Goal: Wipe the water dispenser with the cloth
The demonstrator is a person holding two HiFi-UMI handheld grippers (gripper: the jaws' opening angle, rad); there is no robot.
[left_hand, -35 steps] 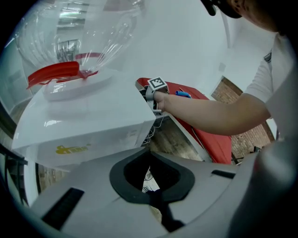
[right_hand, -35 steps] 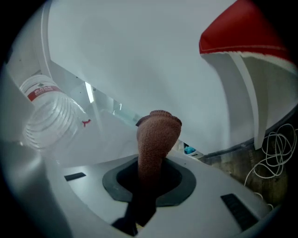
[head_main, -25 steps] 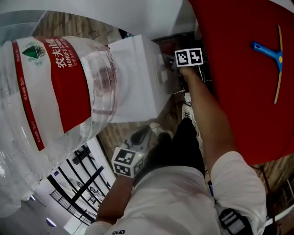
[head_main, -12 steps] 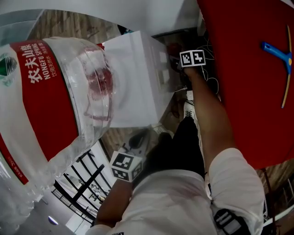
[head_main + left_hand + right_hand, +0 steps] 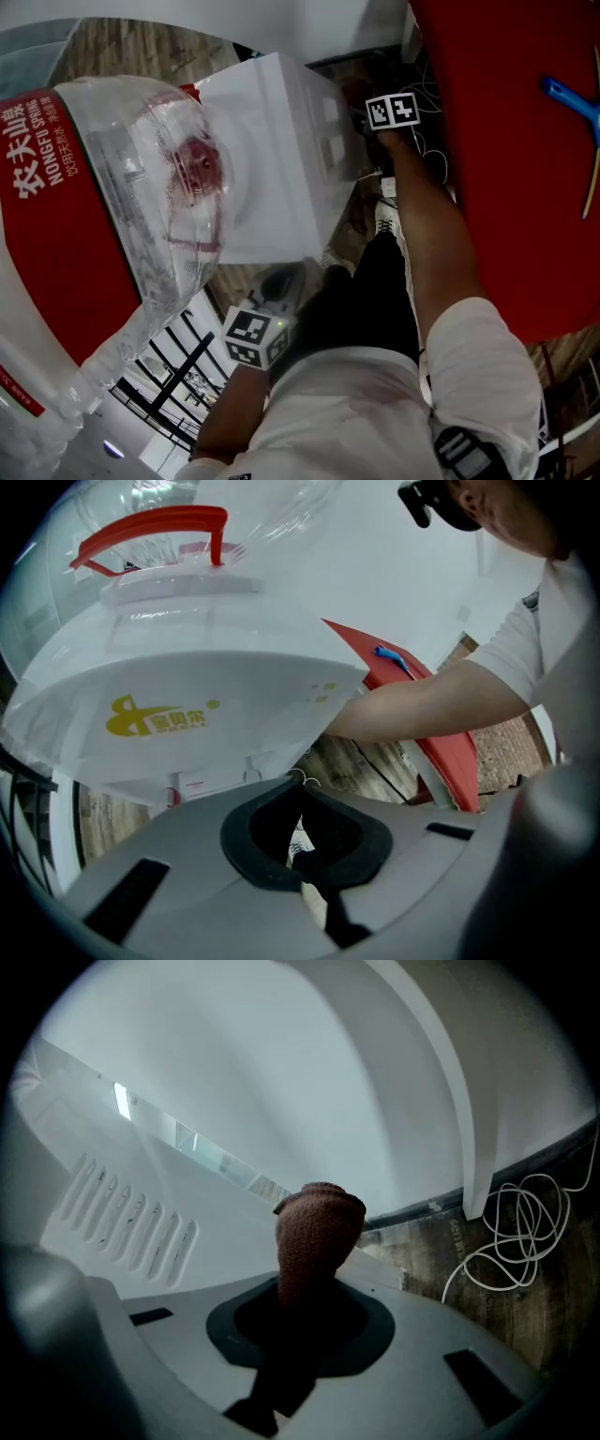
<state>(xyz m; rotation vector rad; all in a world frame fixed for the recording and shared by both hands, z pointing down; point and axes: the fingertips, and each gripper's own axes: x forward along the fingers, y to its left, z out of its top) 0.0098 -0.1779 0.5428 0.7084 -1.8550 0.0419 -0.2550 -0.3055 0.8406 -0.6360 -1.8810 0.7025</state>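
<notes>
The brown cloth [image 5: 319, 1227] is clamped in the jaws of the right gripper [image 5: 309, 1299], just beside the vented wall of the water dispenser [image 5: 178, 1176], while the jaws of the left gripper [image 5: 302, 850] are pressed together on nothing, below the dispenser's front.

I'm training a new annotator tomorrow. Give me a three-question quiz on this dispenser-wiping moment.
1. True or false: the left gripper holds the cloth.
2. What lies on the red surface? A a blue-handled squeegee; B a cup; C a sponge.
3. Fill in: the dispenser panel beside the right gripper has ___ slots.
Key: 1 false, the right gripper holds it; 2 A; 3 vent.
</notes>
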